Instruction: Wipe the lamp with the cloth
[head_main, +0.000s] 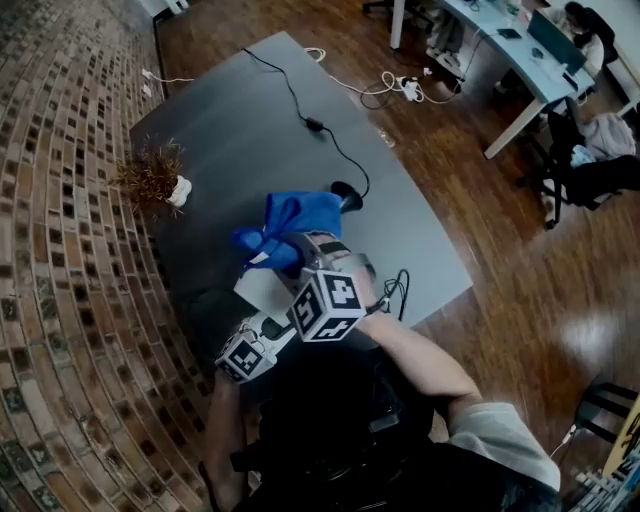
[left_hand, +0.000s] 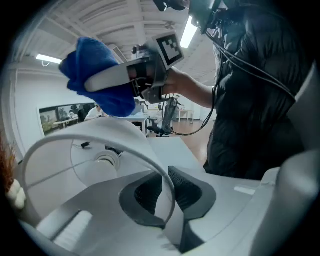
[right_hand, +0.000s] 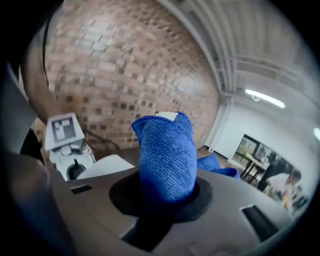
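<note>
The lamp's white shade (head_main: 262, 290) is near me over the dark table (head_main: 230, 130), and its black base (head_main: 346, 197) shows beyond the cloth. My left gripper (left_hand: 162, 197) is shut on the shade's rim (left_hand: 95, 137); the bulb socket (left_hand: 106, 159) shows inside the shade. My right gripper (right_hand: 167, 192) is shut on the blue cloth (right_hand: 167, 155). In the head view the cloth (head_main: 290, 225) is bunched above the shade, between it and the base. The lamp's stem is hidden by the cloth.
A dried plant in a small white pot (head_main: 155, 180) stands at the table's left. A black cable with an adapter (head_main: 312, 124) runs across the far half. A brick wall (head_main: 60, 250) borders the left; desks and chairs (head_main: 530, 60) stand at the back right.
</note>
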